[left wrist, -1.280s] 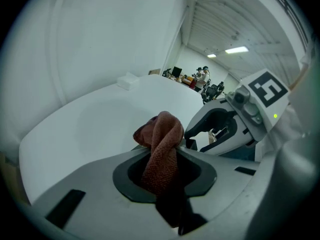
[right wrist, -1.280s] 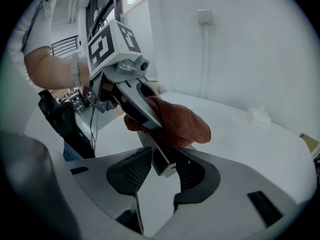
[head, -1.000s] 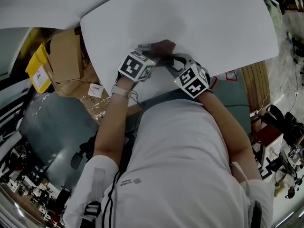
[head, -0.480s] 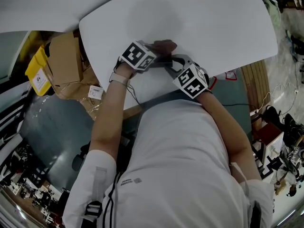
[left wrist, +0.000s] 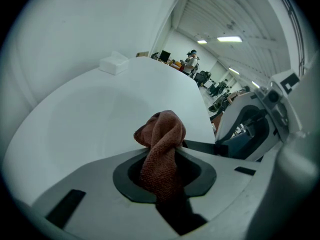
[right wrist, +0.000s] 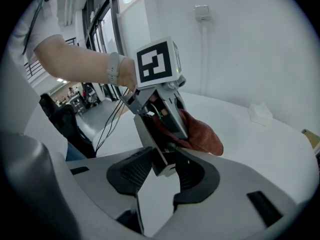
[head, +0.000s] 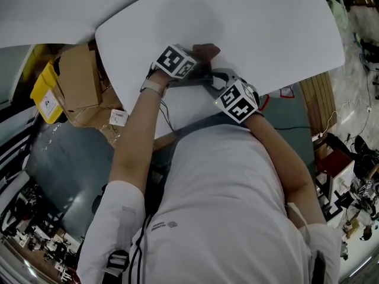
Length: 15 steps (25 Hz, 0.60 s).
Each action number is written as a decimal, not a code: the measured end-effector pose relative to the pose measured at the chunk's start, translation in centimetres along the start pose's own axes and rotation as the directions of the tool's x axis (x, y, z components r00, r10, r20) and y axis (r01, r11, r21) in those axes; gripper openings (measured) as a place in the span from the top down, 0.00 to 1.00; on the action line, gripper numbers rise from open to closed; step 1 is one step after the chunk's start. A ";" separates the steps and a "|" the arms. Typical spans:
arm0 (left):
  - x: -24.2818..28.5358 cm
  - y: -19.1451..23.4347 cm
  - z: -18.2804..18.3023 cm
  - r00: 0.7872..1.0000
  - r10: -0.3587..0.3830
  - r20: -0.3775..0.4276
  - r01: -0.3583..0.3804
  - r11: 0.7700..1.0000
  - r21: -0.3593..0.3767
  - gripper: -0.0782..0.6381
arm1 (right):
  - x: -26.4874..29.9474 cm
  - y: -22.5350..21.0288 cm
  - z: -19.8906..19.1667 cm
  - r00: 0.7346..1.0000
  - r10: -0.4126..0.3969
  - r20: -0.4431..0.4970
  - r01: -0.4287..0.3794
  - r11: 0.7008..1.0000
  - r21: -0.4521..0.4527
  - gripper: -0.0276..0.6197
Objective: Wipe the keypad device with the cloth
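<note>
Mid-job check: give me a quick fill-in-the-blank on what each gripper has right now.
The left gripper is shut on a crumpled reddish-brown ____.
The right gripper is shut on the grey slab-shaped keypad ____.
Beneath them lies a ____ tabletop.
Missing words: cloth; device; white.

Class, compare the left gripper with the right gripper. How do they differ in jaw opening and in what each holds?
The left gripper's jaws stand narrow, pinching a bunched reddish-brown cloth; the right gripper's jaws stand wide, gripping the grey keypad device. The left gripper sits at the device's far end; the right gripper holds its near end. Both point down over the white table.
</note>
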<state>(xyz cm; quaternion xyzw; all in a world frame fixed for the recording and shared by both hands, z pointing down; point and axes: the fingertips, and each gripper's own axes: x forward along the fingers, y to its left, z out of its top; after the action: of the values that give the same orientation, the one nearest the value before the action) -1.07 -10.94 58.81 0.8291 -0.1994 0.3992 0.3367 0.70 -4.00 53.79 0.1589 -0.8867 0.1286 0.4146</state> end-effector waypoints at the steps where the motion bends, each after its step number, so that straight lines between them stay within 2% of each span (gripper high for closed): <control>1: 0.3 0.2 0.1 1.000 -0.004 -0.006 0.004 1.000 -0.009 0.77 | 0.0 0.0 0.0 1.000 0.001 0.001 -0.001 1.000 0.001 0.72; 9: 1.8 1.2 0.5 0.997 -0.070 -0.042 0.067 0.995 -0.070 0.78 | 0.1 0.1 0.0 1.000 0.000 0.009 -0.001 1.000 0.011 0.72; 11: 2.2 1.4 0.8 0.997 -0.048 -0.052 0.046 0.998 -0.042 0.78 | 0.1 0.1 0.0 1.000 -0.001 0.008 0.001 1.000 0.011 0.72; 15: 3.0 1.5 1.7 0.997 0.023 -0.072 -0.018 0.997 0.075 0.78 | 0.0 0.1 0.0 1.000 -0.002 0.008 0.002 1.000 0.011 0.72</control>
<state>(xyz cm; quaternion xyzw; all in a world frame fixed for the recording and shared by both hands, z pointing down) 0.73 -13.36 61.00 0.8239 -0.1807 0.4396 0.3087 0.61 -3.90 53.79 0.1623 -0.8875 0.1325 0.4105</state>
